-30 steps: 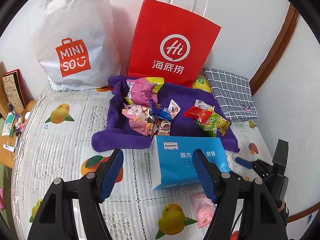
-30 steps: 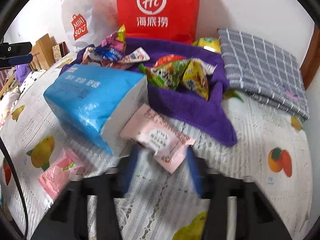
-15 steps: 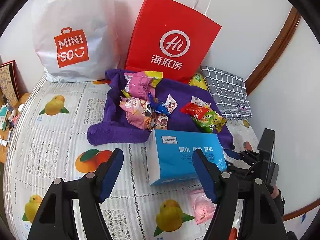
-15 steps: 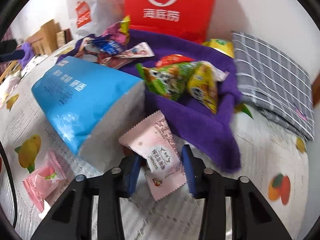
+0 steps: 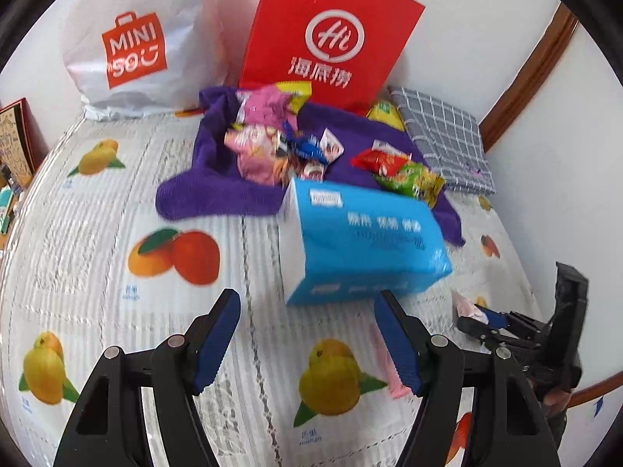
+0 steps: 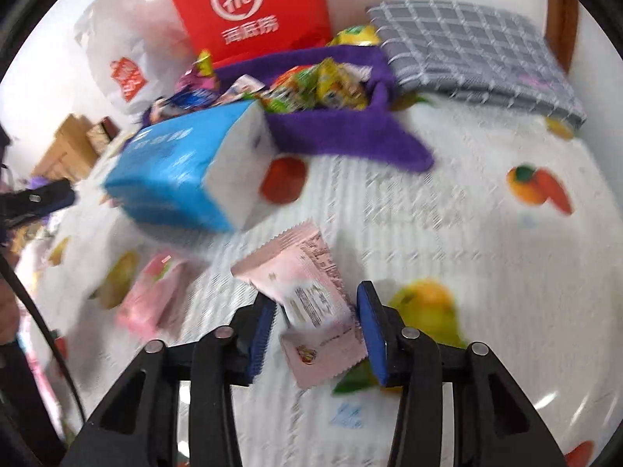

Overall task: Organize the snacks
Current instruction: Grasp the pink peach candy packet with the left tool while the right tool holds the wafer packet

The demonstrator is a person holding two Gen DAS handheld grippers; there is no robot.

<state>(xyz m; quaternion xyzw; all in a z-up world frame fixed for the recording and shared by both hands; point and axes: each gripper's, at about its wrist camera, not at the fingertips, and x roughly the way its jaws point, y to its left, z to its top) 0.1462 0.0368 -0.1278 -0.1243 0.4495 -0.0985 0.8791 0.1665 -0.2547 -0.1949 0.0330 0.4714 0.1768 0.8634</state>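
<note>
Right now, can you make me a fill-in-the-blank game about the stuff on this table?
The snacks are piled on a ___ fleece cloth.
The white plastic bag reads ___.
The blue tissue pack lies on a white tablecloth printed with ___.
The left tongs stand ___, gripping nothing.
Missing words: purple; MINISO; fruit; open.

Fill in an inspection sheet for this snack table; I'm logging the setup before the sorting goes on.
Surface: fruit-print tablecloth.
Job's things: snack packets heaped on purple towel; pink packet between right gripper pads; second pink packet lying flat.
Clutter: blue tissue pack, grey checked cloth.
Grippers: left gripper open, empty; right opening.
Cables: black cable.
Surroundings: red paper bag, white Miniso bag, white wall.
</note>
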